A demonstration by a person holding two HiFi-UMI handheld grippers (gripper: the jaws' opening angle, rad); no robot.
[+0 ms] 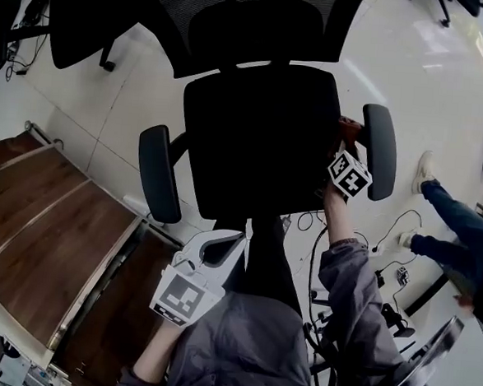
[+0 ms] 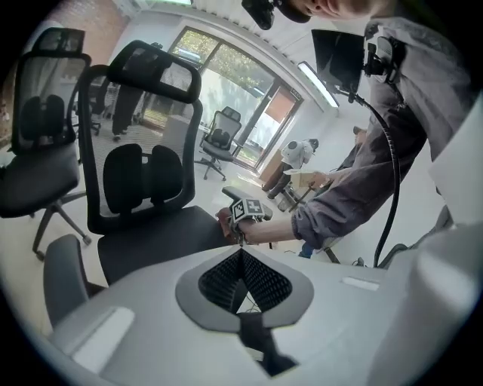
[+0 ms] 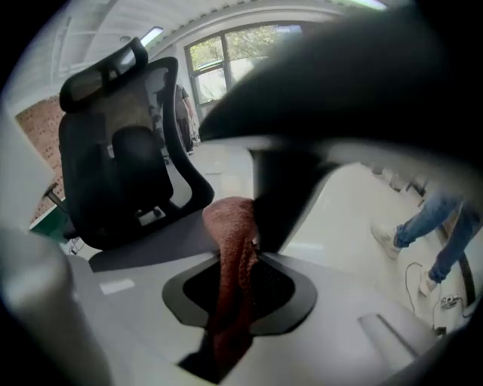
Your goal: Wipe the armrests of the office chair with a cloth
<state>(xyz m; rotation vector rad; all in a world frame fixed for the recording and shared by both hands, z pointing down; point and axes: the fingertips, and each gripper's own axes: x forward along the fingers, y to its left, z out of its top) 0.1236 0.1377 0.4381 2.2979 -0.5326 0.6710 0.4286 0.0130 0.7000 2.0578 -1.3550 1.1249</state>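
Right gripper was clamped tight on the reddish cloth, right up beside the armrest at three o'clock of the office chair seat. Left gripper, jaws together and empty, hovered at six o'clock.

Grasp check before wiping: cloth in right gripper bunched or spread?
Bunched: the cloth runs as a narrow wad through the right gripper, jaws shut on it.
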